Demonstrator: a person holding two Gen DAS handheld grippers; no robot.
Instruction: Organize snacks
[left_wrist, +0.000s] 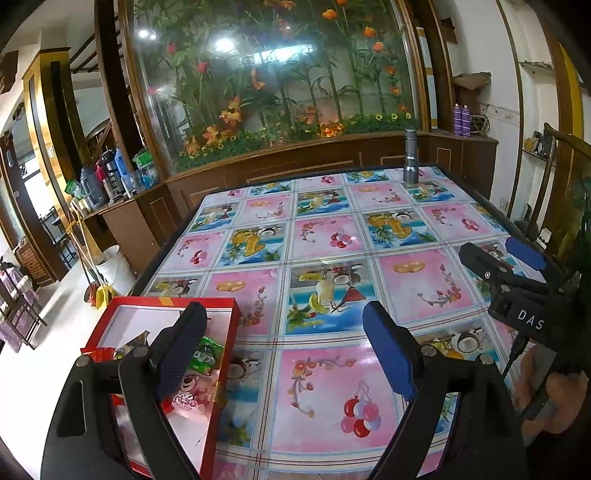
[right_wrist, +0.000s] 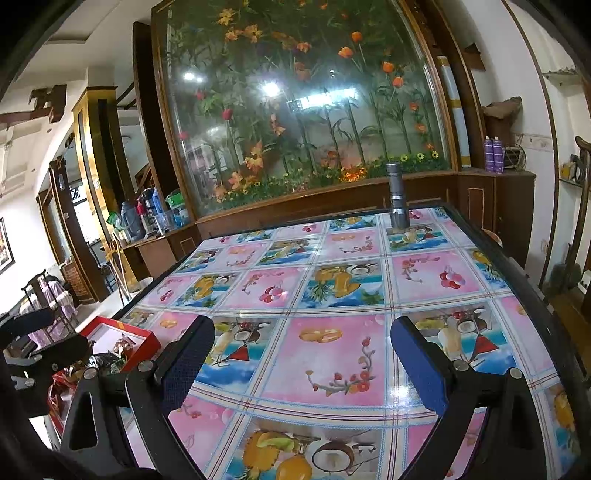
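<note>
several wrapped snacks already lie in the shallow red cardboard box at the near left of the surface. both jaws gape wide, empty; no loose snack shows, so sorting looks nearly finished.

left gripper hovers beside the box; right gripper further right.

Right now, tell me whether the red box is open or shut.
Open: the red box has no lid on, and snack packets show inside against its white floor.

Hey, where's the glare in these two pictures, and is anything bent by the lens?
Left wrist view: ceiling lights glare on the glass panel; the tablecloth shines. Right wrist view: same reflections on the glass, straight wall lines bow near the edges.
</note>
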